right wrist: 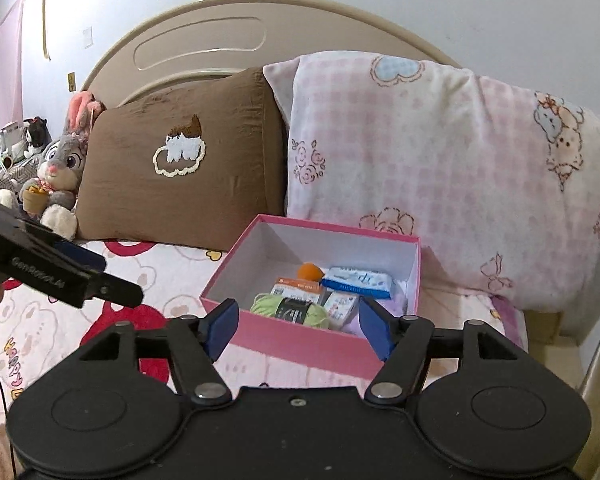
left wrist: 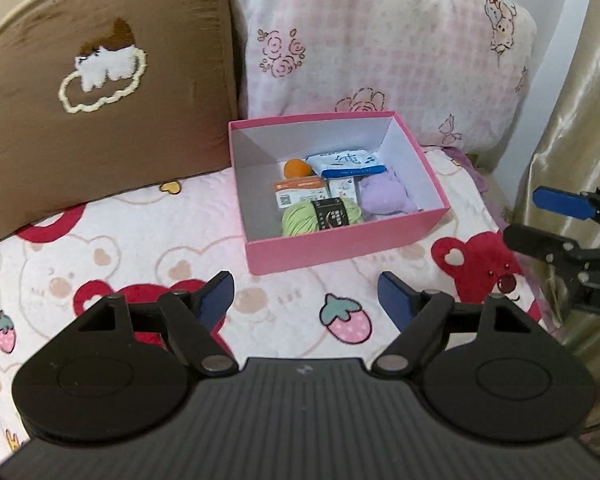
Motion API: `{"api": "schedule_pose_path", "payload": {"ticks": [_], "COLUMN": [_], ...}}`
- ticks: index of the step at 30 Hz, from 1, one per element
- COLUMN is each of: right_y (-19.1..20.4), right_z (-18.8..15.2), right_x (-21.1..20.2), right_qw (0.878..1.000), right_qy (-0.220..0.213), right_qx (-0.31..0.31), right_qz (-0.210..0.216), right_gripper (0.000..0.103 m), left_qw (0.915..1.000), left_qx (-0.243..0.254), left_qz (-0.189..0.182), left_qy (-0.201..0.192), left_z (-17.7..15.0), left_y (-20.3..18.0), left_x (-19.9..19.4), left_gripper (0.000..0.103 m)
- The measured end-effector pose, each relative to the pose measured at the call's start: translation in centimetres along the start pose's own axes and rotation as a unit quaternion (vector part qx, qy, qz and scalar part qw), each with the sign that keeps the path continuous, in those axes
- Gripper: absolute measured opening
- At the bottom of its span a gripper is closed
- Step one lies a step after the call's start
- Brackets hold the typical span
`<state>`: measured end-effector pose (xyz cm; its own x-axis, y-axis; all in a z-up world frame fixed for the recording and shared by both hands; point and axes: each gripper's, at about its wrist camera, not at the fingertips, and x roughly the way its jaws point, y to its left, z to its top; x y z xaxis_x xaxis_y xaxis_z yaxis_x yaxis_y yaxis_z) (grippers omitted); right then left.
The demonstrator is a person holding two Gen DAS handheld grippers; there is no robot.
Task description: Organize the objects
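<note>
A pink open box (left wrist: 428, 172) (right wrist: 300, 340) stands on the bed. Inside lie a green yarn ball (left wrist: 320, 218) (right wrist: 290, 310), an orange ball (left wrist: 296, 169) (right wrist: 310, 271), a blue-white tissue pack (left wrist: 346, 162) (right wrist: 358, 280), a purple soft item (left wrist: 382, 198), an orange-white card (left wrist: 300, 194) (right wrist: 296, 289) and a small white box (left wrist: 342, 189) (right wrist: 340, 306). My left gripper (left wrist: 306, 294) is open and empty, in front of the box; it also shows in the right wrist view (right wrist: 100, 276). My right gripper (right wrist: 298, 322) is open and empty, just before the box's near wall; it shows at the right edge of the left wrist view (left wrist: 540, 216).
A brown pillow (left wrist: 100, 92) (right wrist: 180, 160) and a pink patterned pillow (left wrist: 380, 48) (right wrist: 440, 168) lean on the headboard (right wrist: 220, 40) behind the box. A plush rabbit (right wrist: 60, 172) sits far left. A gold curtain (left wrist: 580, 120) hangs at the right. The bedspread (left wrist: 140, 240) has a bear print.
</note>
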<state>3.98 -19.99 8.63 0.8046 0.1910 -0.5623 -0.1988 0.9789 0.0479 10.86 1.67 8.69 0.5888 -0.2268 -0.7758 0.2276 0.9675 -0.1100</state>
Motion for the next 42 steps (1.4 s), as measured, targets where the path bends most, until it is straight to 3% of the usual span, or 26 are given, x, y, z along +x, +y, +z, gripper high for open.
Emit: {"api": "schedule_pose_path", "payload": {"ticks": [9, 12, 17, 21, 29, 35, 42], "right_y": [-0.2, -0.1, -0.1, 0.0, -0.1, 0.5, 1.0], "right_z": [-1.3, -1.7, -2.5, -2.9, -3.6, -3.5, -3.5], "right_x": [-1.5, -1.4, -1.1, -0.5, 0.2, -0.1, 0.0], "right_qw": [1.0, 1.0, 0.999, 0.997, 0.995, 0.996, 0.996], "right_qy": [0.009, 0.015, 0.021, 0.035, 0.06, 0.058, 0.061], "right_qx": [0.019, 0.02, 0.026, 0.02, 0.046, 0.04, 0.04], "right_qz": [-0.007, -0.011, -0.035, -0.063, -0.058, -0.061, -0.055], "right_gripper": [0.076, 0.08, 0.098, 0.099, 0.099, 0.099, 0.099], "left_qw": [0.9994, 0.9995, 0.9995, 0.9991, 0.9959, 0.9958, 0.9951], "left_qx": [-0.029, -0.032, -0.024, -0.04, -0.069, -0.071, -0.063], "left_qz": [-0.018, 0.001, 0.019, 0.014, 0.03, 0.023, 0.053], "left_qy": [0.004, 0.002, -0.009, 0.007, 0.05, 0.052, 0.054], "left_z": [-2.6, -3.2, -4.2, -4.6, -4.7, -4.8, -4.8], "left_y": [0.0, -0.3, -0.7, 0.0, 1.2, 1.2, 1.0], "left_x": [-0.8, -0.6, -0.1, 0.9, 2.5, 2.2, 2.0], "left_gripper": [0.081, 0.082, 0.091, 0.096, 0.1, 0.101, 0.101]}}
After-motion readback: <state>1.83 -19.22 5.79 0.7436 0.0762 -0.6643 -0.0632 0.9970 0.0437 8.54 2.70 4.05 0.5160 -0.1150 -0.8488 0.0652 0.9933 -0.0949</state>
